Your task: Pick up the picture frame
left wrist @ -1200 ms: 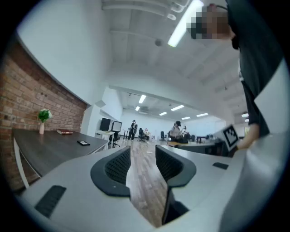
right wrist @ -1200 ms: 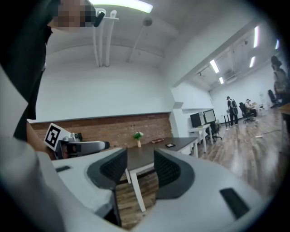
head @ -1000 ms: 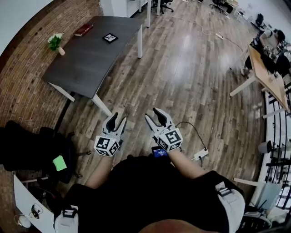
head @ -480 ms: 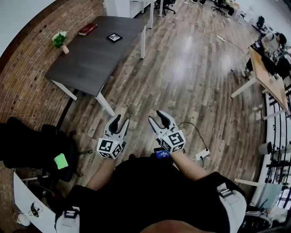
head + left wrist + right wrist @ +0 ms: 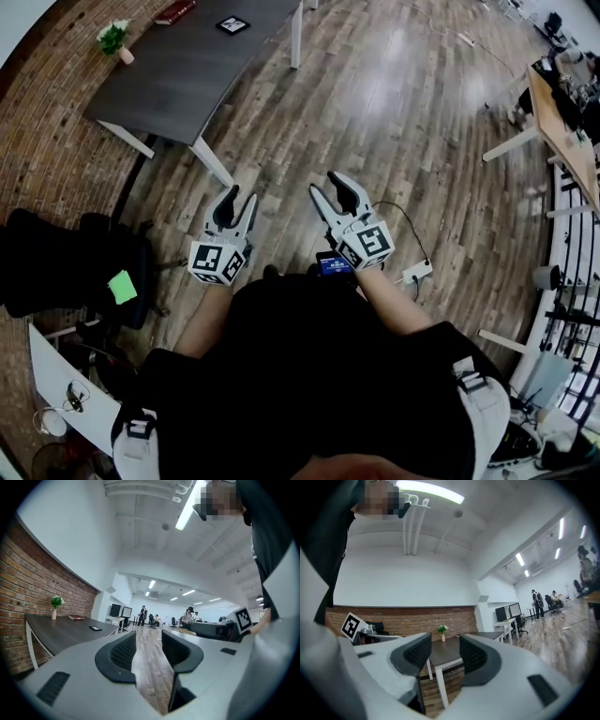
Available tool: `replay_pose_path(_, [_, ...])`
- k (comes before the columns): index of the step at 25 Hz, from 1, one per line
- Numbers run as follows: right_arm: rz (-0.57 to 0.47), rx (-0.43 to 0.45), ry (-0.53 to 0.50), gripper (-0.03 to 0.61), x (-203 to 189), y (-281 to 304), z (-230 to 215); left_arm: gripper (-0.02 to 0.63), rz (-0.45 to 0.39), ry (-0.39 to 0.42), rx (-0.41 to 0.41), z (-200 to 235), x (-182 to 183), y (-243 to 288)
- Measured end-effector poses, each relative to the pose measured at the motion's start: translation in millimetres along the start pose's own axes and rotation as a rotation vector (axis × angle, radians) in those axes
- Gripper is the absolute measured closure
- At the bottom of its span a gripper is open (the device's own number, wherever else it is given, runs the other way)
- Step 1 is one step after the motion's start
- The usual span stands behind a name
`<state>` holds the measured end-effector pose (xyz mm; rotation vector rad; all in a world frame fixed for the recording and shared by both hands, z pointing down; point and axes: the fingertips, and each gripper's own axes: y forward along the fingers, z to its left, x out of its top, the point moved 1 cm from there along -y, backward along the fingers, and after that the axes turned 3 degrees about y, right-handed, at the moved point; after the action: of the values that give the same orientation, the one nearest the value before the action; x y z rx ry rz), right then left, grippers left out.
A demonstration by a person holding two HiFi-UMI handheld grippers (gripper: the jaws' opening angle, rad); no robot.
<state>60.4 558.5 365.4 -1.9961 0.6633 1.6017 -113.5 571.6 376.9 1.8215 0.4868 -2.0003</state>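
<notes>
a: what's the room like?

b: a wide office with a wood plank floor [image 5: 394, 112] and a brick wall [image 5: 47, 141] along the left. a dark bench [image 5: 178, 75] on white legs stands against that wall.

a: and where's the picture frame?

b: the picture frame [image 5: 232, 25] is on the bench, toward its far end and near the edge away from the wall. it is well apart from both claws.

a: which way does it point?

b: it lies flat, face up, with its sides roughly in line with the bench edges. it looks close to square, so i cannot tell a long axis.

a: anything else up there?

b: a small plant [image 5: 113, 39] in a vase by the wall, and a red book [image 5: 174, 11] beyond it.

a: what lies between the person and the bench?

b: a stretch of floor and the bench's near legs. a black office chair [image 5: 56, 272] with a green note [image 5: 122, 286] on it sits to the left. a white power strip [image 5: 417, 272] lies on the floor to the right. a pale wood bench [image 5: 562, 131] is far right.

a: the claws?

b: the left claw [image 5: 237, 199] has its jaws apart, with only floor showing between them. the right claw [image 5: 328, 186] is also spread, and the bench and plant show through its gap. both are held low in front of the person's body.
</notes>
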Motion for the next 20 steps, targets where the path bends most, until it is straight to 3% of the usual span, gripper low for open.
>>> replay_pose_path(7, [0.0,-0.043,-0.106,0.39,6,-15,-18,0.449,-0.008,-0.016,0.04,-2,-6,2])
replay_pose_path(15, [0.012,-0.024,-0.031,0.39,-5,-34,-41,0.453,-0.019,-0.009,0.037,-33,-11,20])
replay_pose_path(20, [0.038,-0.007,-0.071,0.39,-11,-48,-46,0.459,-0.019,-0.015,0.035,-51,-18,25])
